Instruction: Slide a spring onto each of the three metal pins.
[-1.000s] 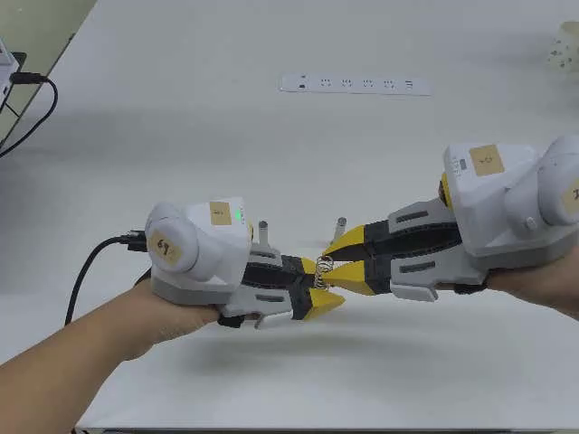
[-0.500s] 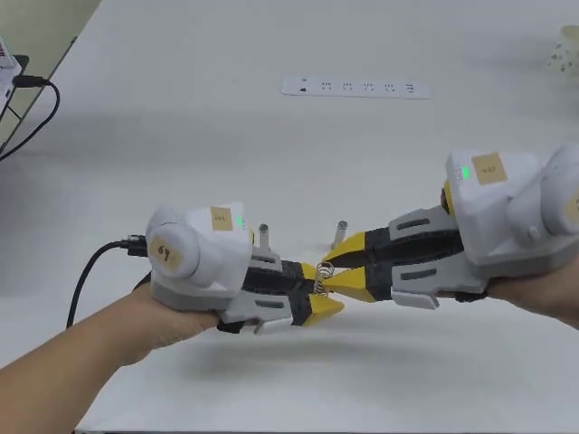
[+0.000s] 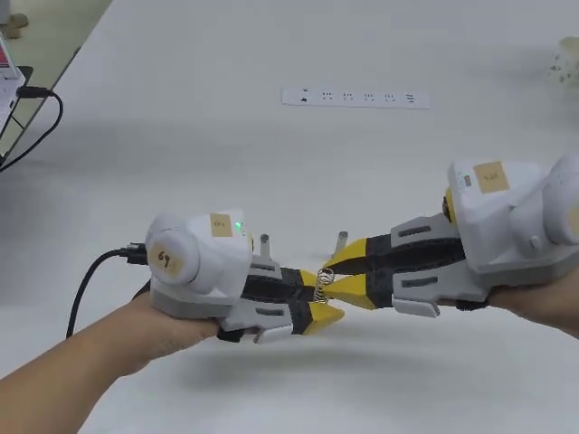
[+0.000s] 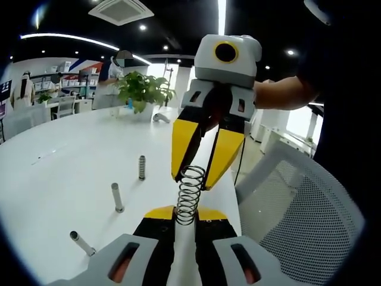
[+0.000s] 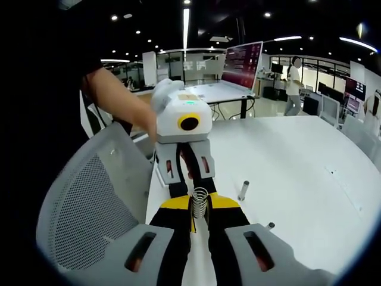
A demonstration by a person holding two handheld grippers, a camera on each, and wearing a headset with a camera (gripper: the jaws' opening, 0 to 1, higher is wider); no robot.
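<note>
Handing over a spring (image 3: 323, 281) looks like the step in hand. It hangs in the air above the white counter (image 3: 271, 172), bridged between both tools and on no pin yet. The left gripper (image 4: 186, 211) pinches the coil's near end between its yellow fingers. From there the coil runs up to the right gripper (image 4: 203, 181), whose wedge-shaped fingers taper together on the far end and seem to pinch it too.

Off to one side in the left gripper view stand the near pin (image 4: 81, 242), the middle pin (image 4: 117, 197) and the far pin (image 4: 141, 167).

Next, one tool probably has to let go so the other can turn the spring's open bore downward, centre it over a pin's top and lower it.

The spring is thin bright wire in open, even turns, light and likely to flick free of the hard plastic tips. The near and middle pins are short, smooth grey cylinders. The far pin looks ribbed, perhaps already sleeved, but it is too small to tell. The counter is flat, matte and smooth.
</note>
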